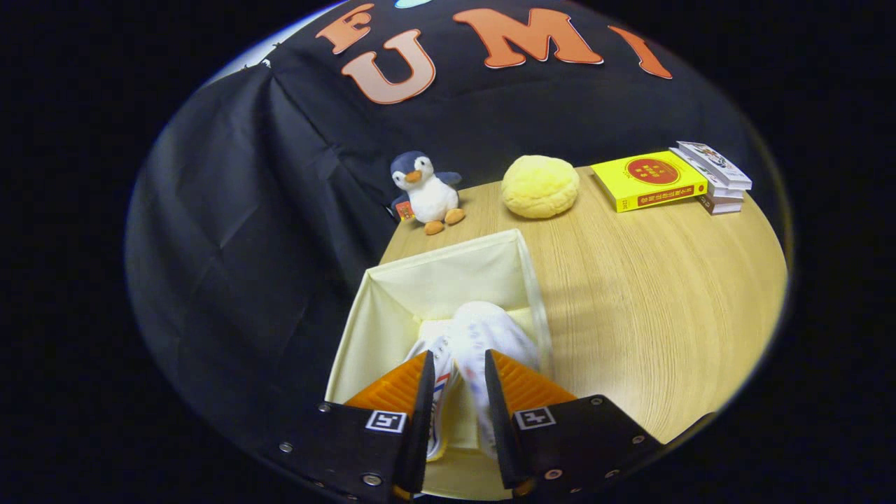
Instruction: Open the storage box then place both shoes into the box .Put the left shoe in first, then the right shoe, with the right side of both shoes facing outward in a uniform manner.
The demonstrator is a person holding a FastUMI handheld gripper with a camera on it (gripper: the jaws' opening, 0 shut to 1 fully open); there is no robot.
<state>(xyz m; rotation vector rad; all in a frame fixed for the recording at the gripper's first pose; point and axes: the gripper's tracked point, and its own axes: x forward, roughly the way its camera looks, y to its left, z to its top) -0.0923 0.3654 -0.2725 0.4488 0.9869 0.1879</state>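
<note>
A wood-grain table (651,294) with a smooth, softly shining top is carrying a storage box (434,280) of matt cream cloth. A white fabric shoe (490,336) is lying inside it. A fuzzy plush penguin (427,192), a fleecy yellow cushion (540,186) and glossy-covered paper books (651,180) are sitting beyond.

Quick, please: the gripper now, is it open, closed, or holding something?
Gripper: closed on the white fabric shoe, held over the open cream fabric storage box.
</note>
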